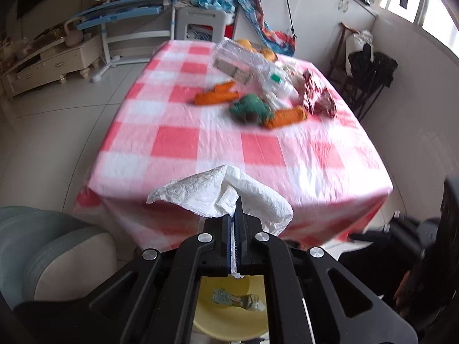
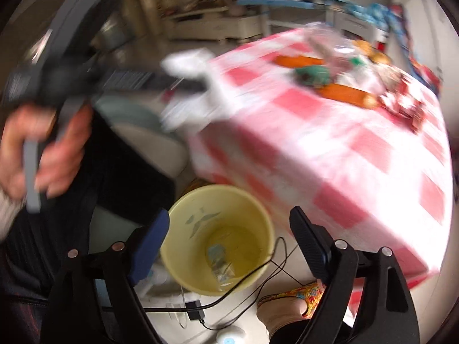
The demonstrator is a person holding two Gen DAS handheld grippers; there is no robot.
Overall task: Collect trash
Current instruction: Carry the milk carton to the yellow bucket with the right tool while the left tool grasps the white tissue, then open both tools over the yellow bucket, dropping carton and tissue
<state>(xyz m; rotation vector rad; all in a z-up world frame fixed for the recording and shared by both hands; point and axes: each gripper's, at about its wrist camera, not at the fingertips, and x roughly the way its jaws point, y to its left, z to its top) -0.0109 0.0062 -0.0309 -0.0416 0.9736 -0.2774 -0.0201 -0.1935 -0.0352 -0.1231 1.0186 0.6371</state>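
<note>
My left gripper (image 1: 235,200) is shut on a crumpled white paper towel (image 1: 206,192), held off the near edge of the pink checked table (image 1: 178,143). Below it stands a yellow bin (image 1: 229,324) with a crumpled wrapper (image 1: 238,301) inside. In the right wrist view my right gripper (image 2: 229,223) stands open and empty above the yellow bin (image 2: 183,246), where the wrapper (image 2: 219,261) lies at the bottom. The left gripper (image 2: 200,86) shows there blurred at upper left, with the paper towel (image 2: 186,63) in it and a hand (image 2: 40,149) on its handle.
On the table's far part lie orange packets (image 1: 215,96), a green item (image 1: 249,110), a red wrapper (image 1: 318,97) and a clear plastic bag (image 1: 243,60). A grey-green seat (image 1: 51,246) stands left of the bin. A black cable (image 2: 249,281) crosses the bin's rim. A foot in a patterned slipper (image 2: 292,301) is on the floor.
</note>
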